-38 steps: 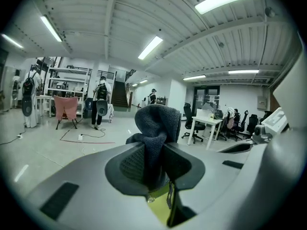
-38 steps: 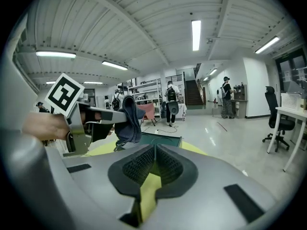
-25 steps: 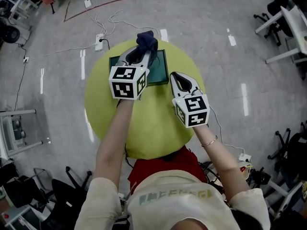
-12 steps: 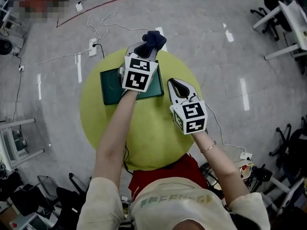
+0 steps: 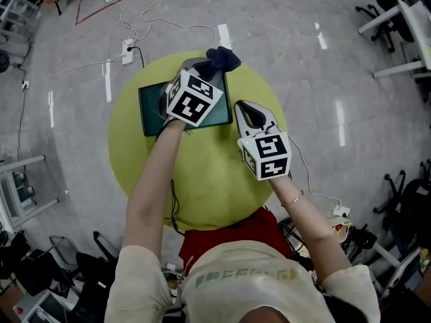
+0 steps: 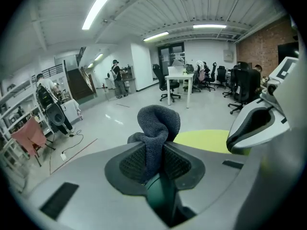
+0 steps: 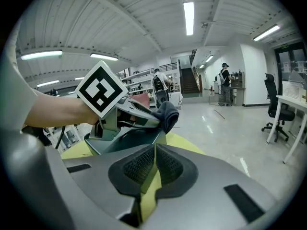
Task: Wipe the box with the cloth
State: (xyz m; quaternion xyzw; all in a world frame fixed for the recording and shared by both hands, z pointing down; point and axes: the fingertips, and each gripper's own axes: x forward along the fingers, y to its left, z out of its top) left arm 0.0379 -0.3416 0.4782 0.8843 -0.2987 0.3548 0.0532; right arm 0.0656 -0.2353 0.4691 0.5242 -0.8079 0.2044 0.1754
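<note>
1. The cloth [image 6: 156, 128], a dark blue bunch, is pinched between the pads of the left gripper [image 6: 154, 150]. Its rounded fold sticks up beyond the jaw tips.
2. In the head view the cloth [image 5: 222, 59] juts out ahead of the left gripper [image 5: 205, 66], past the far right corner of the box [image 5: 149, 106].
3. The box is flat and dark green. It lies directly under the left gripper, and most of its bare surface extends to that gripper's left. In the left gripper view a strip of the box [image 6: 160, 195] shows just below the closed jaws.
4. From the right gripper view, the cloth [image 7: 169, 114] sits at the far edge of the box [image 7: 124, 140]. I cannot tell whether it presses on the surface.
5. The right gripper [image 7: 154, 164] has its jaws brought together with nothing between them. It points toward the box's near right corner.
6. In the head view the right gripper [image 5: 248, 110] hangs just to the right of the box and close beside the left gripper, without touching either.
7. Both grippers are over a round yellow-green table [image 5: 202, 187], which carries the box on its far half.
8. Around the table is a grey floor with white cables and a power strip [image 5: 128, 46] ahead of the left gripper.
</note>
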